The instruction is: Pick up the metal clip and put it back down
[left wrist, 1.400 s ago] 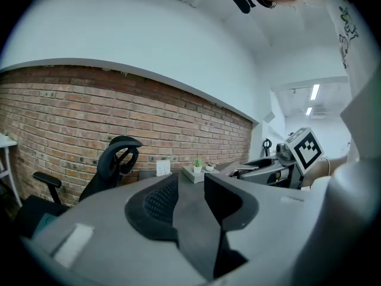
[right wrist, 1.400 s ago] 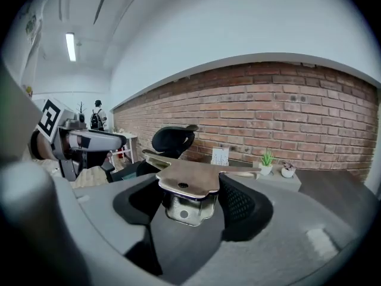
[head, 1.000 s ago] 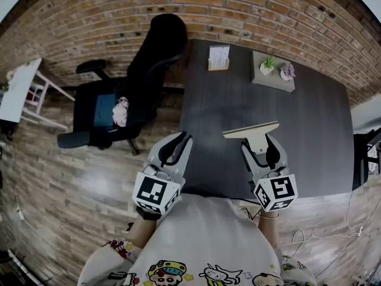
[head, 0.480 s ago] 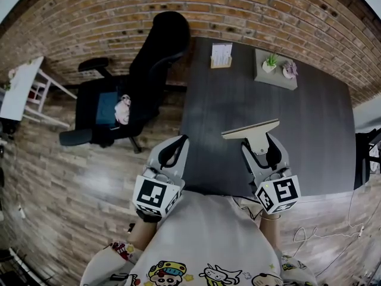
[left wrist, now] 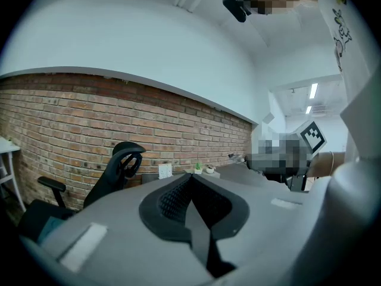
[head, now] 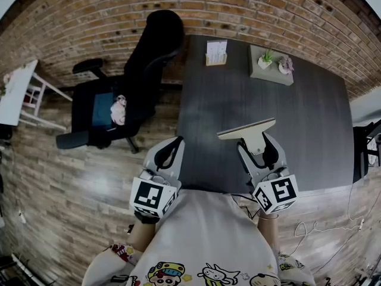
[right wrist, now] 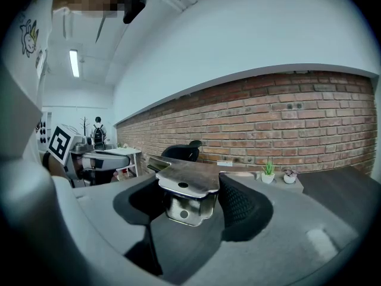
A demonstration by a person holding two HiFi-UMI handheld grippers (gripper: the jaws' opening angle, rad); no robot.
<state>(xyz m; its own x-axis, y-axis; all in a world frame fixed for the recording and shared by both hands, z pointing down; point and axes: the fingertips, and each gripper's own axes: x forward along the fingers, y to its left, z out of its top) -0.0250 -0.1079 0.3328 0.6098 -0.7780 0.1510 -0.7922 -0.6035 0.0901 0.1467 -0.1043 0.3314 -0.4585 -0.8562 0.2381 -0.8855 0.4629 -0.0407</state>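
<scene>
The metal clip (head: 247,130) is a wide flat blade on a short folded body, shiny and pale. My right gripper (head: 253,143) is shut on its body and holds it above the near part of the dark table (head: 297,118). In the right gripper view the clip (right wrist: 187,186) sits between the two black pads, with its blade pointing away to the left. My left gripper (head: 171,151) hovers at the table's near left corner, shut with nothing in it. The left gripper view shows its pads (left wrist: 172,198) pressed together.
A black office chair (head: 143,58) stands left of the table on the wood floor. A card holder (head: 216,52) and a tray with two small plants (head: 272,64) sit at the table's far edge. A white side table (head: 18,91) is at far left.
My left gripper's jaws have come together from slightly apart. The right gripper keeps its hold on the clip in about the same place.
</scene>
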